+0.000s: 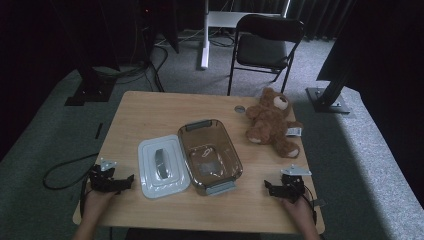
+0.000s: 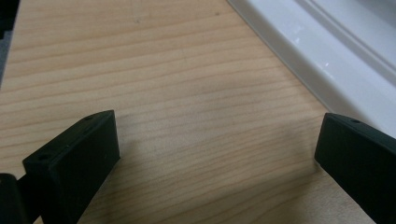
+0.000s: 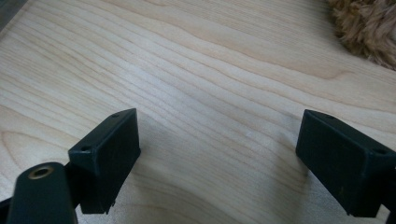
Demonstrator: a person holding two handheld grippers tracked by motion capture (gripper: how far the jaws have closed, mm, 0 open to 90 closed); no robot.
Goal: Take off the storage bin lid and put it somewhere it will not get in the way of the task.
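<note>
Both tongs resting spread on the surface, near edge

The left tongs are lying spread and gripping nothing just beside the white lid, while the right tongs are sitting spread and gripping nothing on bare surface. Beyond them the clear container is touching the lid's right side, and the teddy bear is lying farther back right.
</note>
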